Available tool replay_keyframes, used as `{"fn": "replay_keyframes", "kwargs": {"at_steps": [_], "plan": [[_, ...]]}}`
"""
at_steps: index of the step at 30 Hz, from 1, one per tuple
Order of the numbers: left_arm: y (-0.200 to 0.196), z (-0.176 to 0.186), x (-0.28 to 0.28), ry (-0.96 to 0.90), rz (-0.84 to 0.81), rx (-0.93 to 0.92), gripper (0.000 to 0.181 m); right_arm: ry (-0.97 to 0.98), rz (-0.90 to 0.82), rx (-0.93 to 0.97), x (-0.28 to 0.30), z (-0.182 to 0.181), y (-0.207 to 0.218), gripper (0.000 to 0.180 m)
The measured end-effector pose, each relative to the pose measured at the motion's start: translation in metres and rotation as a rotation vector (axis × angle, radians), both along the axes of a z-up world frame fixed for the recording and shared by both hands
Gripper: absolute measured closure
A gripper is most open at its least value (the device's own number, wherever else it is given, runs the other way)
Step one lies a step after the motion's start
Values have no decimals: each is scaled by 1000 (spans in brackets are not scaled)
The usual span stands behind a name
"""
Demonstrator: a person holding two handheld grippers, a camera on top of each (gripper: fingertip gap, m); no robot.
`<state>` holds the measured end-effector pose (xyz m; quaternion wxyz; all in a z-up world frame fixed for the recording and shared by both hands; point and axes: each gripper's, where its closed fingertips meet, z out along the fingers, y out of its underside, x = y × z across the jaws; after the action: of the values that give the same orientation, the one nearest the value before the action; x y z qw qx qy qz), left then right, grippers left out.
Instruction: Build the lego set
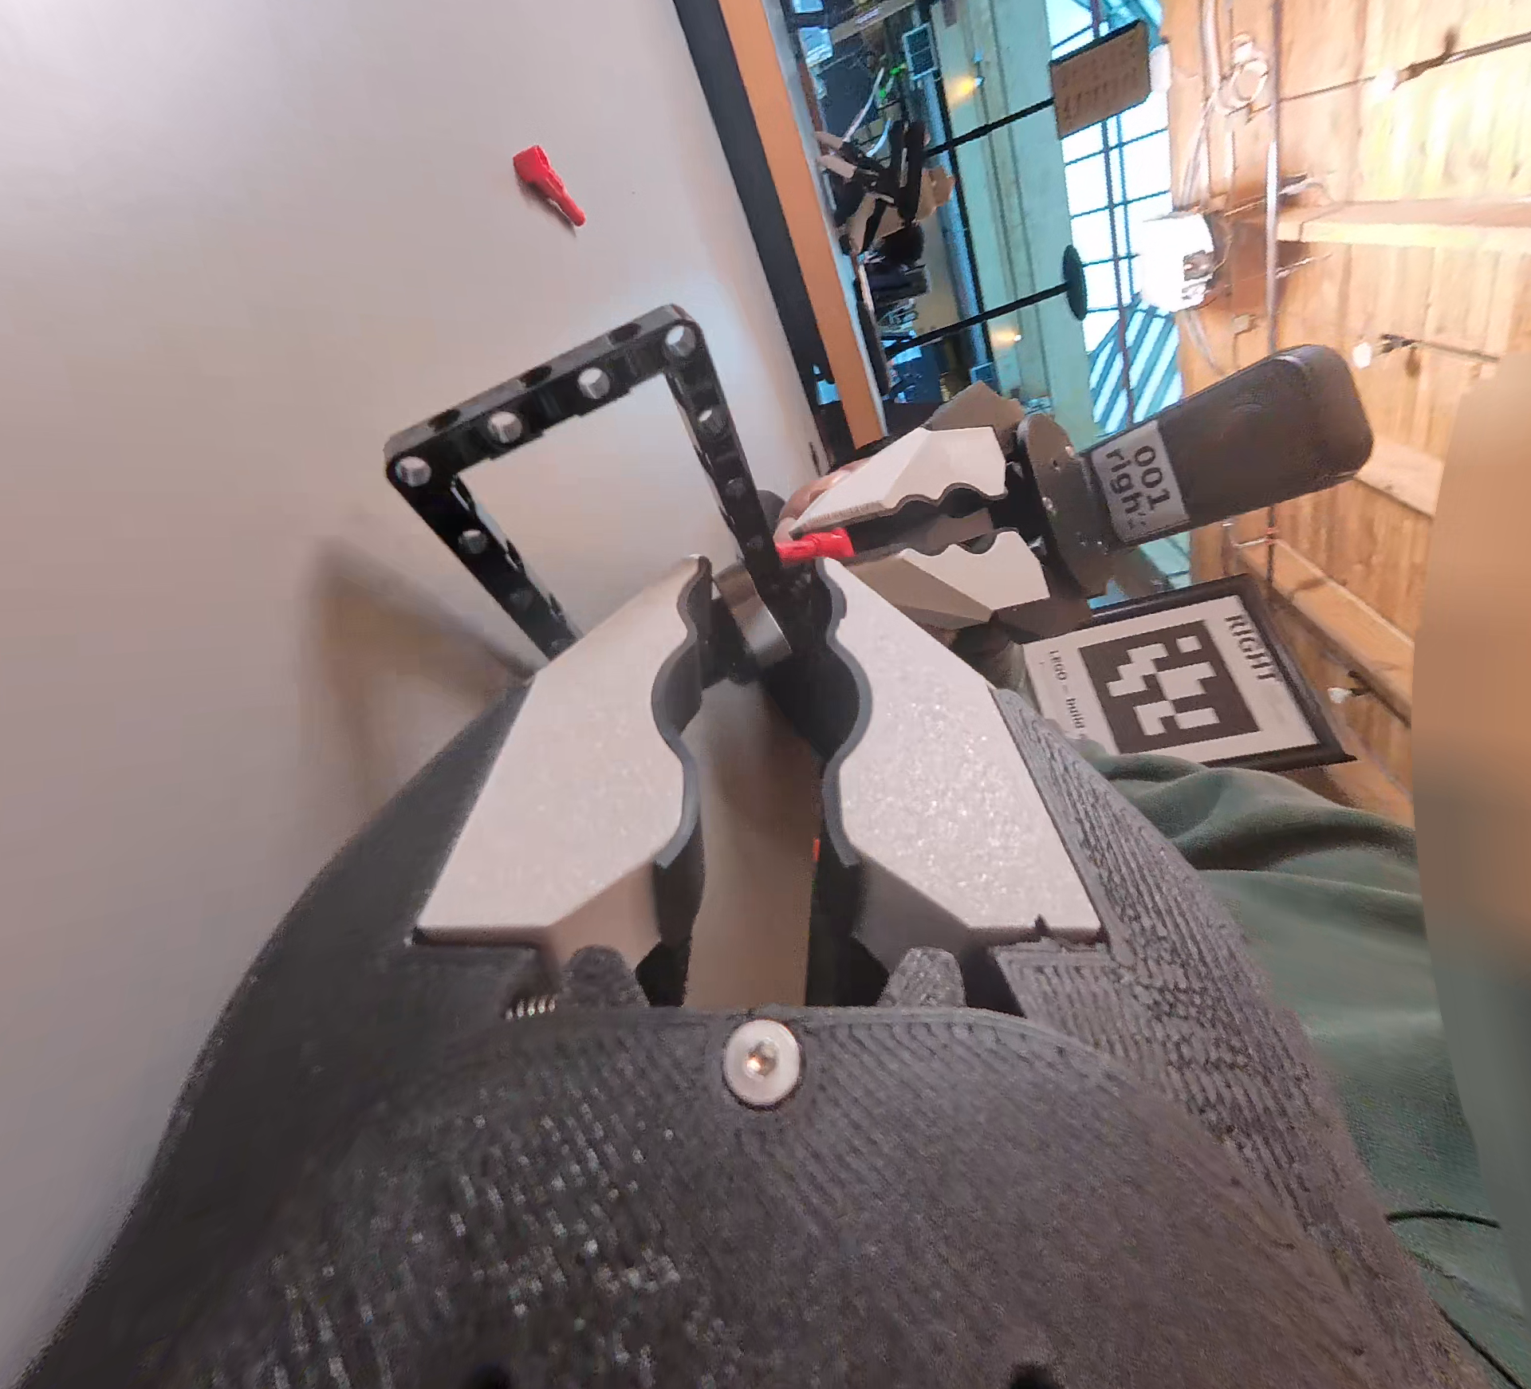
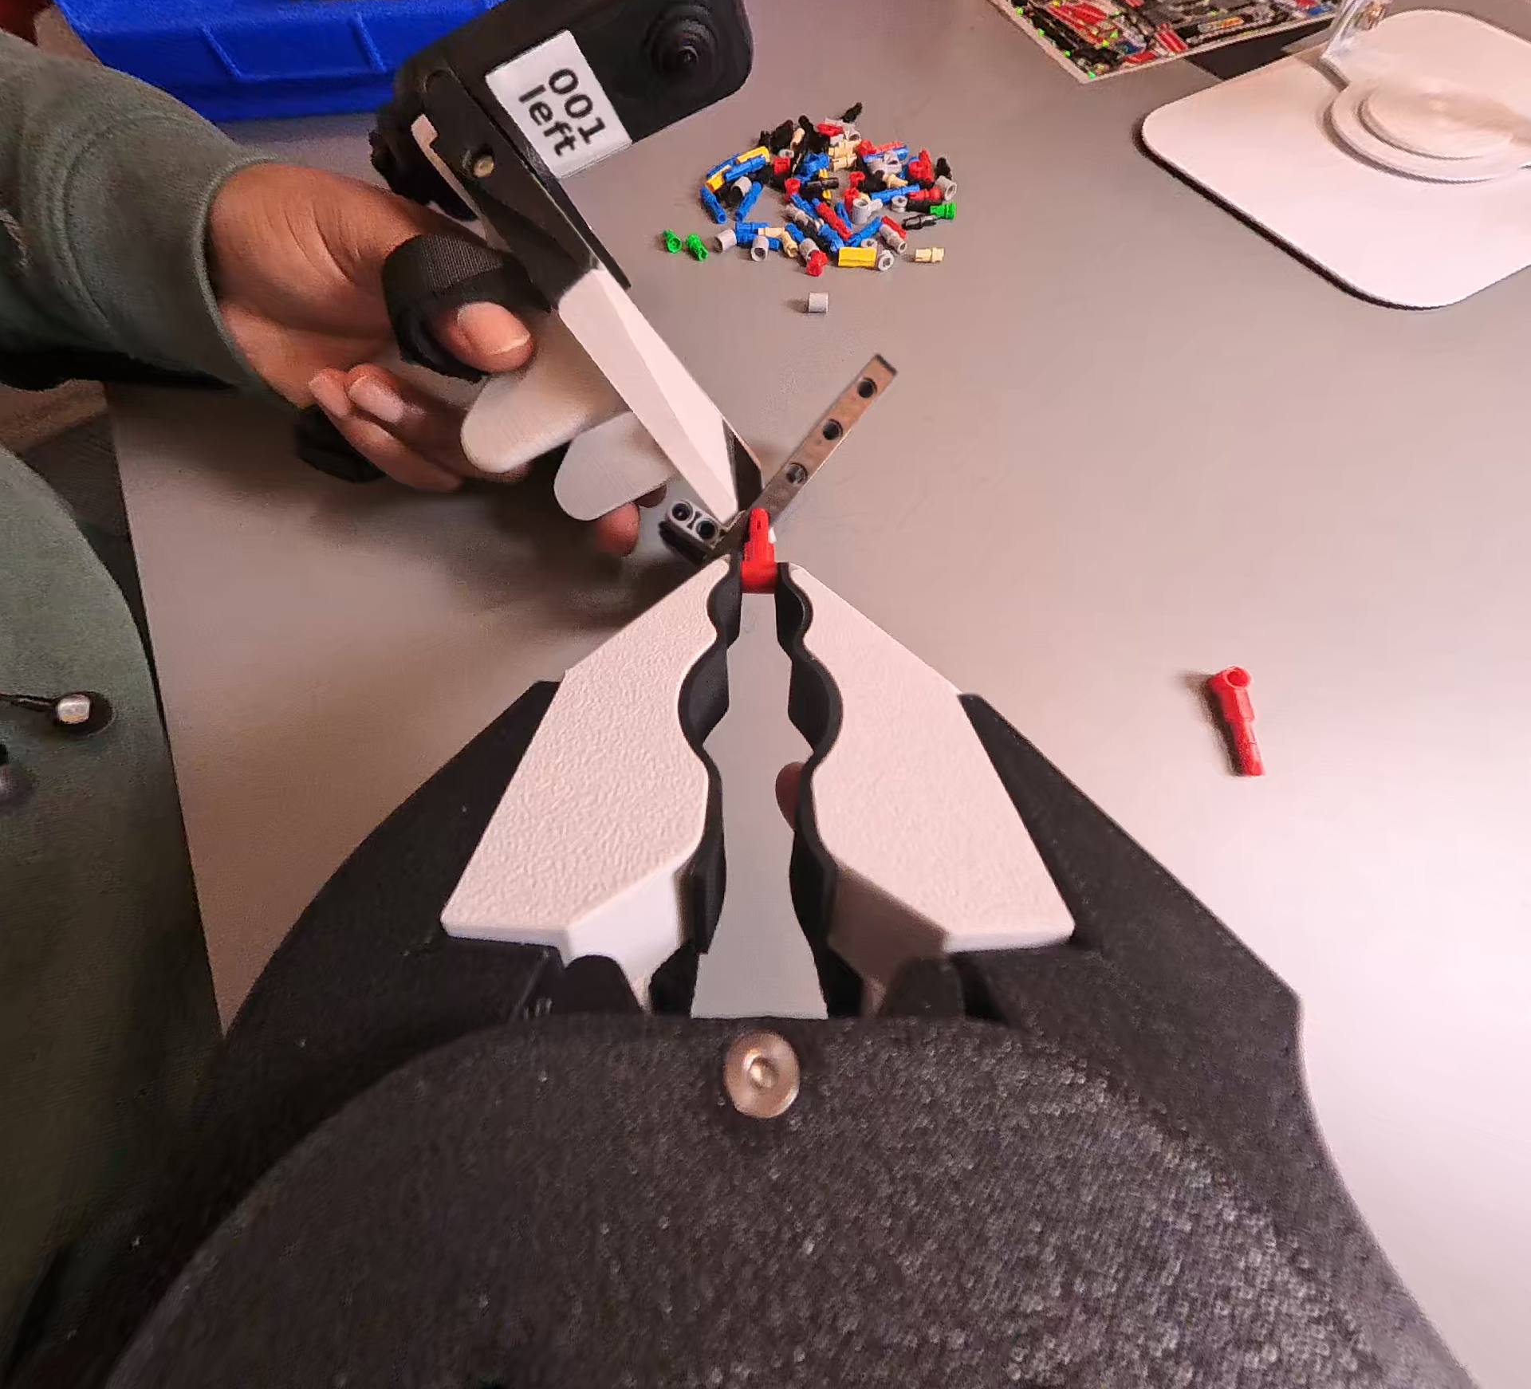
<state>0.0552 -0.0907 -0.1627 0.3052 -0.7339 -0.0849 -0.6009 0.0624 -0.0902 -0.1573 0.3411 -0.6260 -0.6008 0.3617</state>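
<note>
At the centre of both views, the black rectangular beam frame (image 1: 580, 454) is clamped on one edge by the left gripper (image 1: 766, 604). The red axle pin (image 2: 755, 556) is pinched at its head by the right gripper (image 2: 755, 577), tip at a hole. Both parts are judged light, rigid, slippery; a spare pin (image 2: 1234, 720) lies at right.

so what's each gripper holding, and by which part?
Left gripper: black frame, by one side beam near its end. Right gripper: red pin, by its back end.
</note>
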Motion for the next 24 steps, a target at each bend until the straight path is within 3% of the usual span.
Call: {"fn": "replay_keyframes", "kwargs": {"at_steps": [6,12,19,24], "plan": [[-1,-5,4,65,-23,21,162,-25,23,-38,4,-5,-3,174],[-12,-7,17,278,-110,176,158,-141,94,-11,13,-4,-10,174],[-30,-15,40,570,-264,394,123,-245,155,-60,27,-14,-14,174],[-30,-32,36,763,-311,451,147,-220,163,-129,30,-24,-15,174]]}}
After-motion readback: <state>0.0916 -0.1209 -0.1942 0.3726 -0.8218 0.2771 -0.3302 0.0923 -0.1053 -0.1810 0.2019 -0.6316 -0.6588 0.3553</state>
